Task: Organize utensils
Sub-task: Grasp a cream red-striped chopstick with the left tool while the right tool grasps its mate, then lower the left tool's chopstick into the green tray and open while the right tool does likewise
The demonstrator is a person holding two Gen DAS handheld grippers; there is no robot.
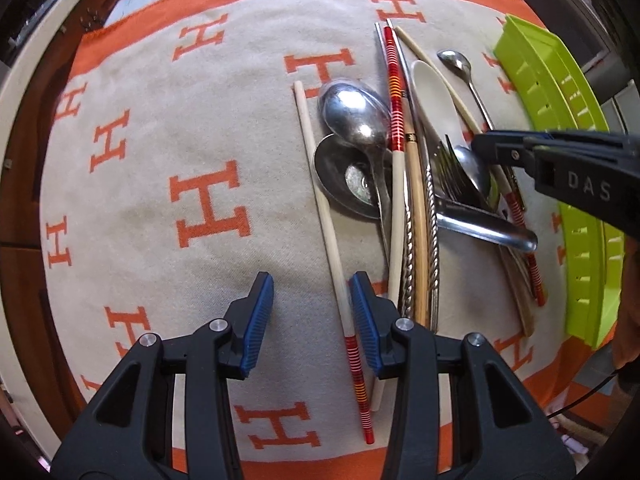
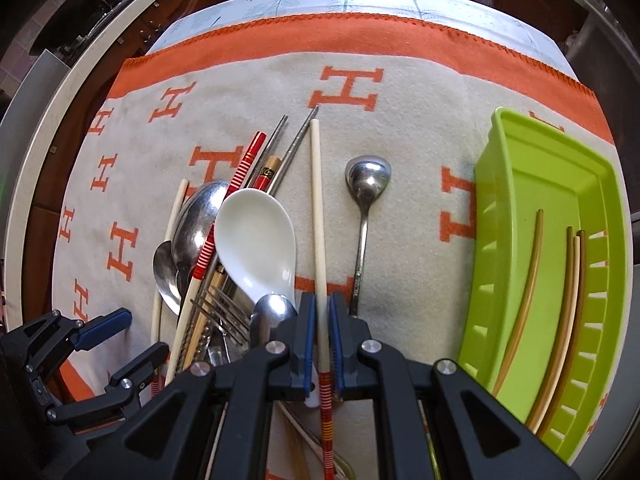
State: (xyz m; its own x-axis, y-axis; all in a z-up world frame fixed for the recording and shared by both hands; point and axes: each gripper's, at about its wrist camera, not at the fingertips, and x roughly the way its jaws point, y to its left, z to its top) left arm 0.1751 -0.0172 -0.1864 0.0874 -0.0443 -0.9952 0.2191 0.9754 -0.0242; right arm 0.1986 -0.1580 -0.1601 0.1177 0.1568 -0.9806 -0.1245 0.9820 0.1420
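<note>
My right claw (image 2: 320, 344) grips a chopstick (image 2: 319, 216) above the cloth (image 2: 420, 128); my left claw (image 1: 312, 324) stands open astride another chopstick (image 1: 320, 200).

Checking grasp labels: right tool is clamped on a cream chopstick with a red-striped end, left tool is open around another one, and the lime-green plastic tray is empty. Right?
One error: the lime-green plastic tray is not empty; the right wrist view shows several brown and cream chopsticks lying in it. The rest holds: the right tool is clamped on a cream chopstick with a red-striped end, and the left tool stands open around another one.
</note>
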